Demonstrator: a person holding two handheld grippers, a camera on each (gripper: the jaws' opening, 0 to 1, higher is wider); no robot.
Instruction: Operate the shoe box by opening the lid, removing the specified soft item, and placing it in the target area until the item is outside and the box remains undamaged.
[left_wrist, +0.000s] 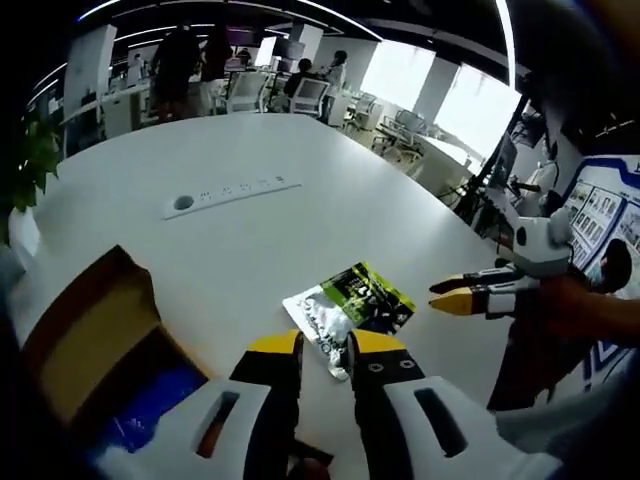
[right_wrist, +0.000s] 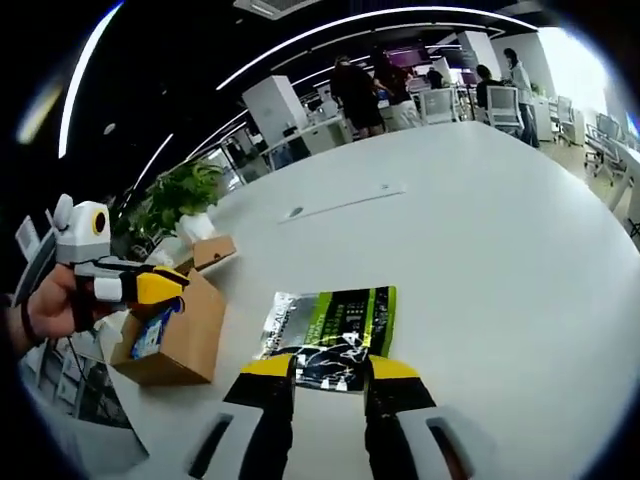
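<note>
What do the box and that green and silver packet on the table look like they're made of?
The box looks like plain brown cardboard: matte, with raw tan flaps standing open. The packet seems to be a glossy plastic or foil pouch, since its silver part catches the light and it lies flat and slightly wrinkled. The table looks like a smooth white laminate, though that is less sure.

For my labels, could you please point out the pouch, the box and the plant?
pouch (right_wrist: 335, 322), right gripper view, on its green print.
box (right_wrist: 190, 335), right gripper view, on its side wall.
plant (right_wrist: 180, 190), right gripper view, on its leaves.

one open cardboard shoe box (right_wrist: 178, 335), one green-and-silver soft packet (right_wrist: 335, 330), two yellow-tipped grippers, one white table (right_wrist: 500, 230), one potted plant (right_wrist: 180, 195).
</note>
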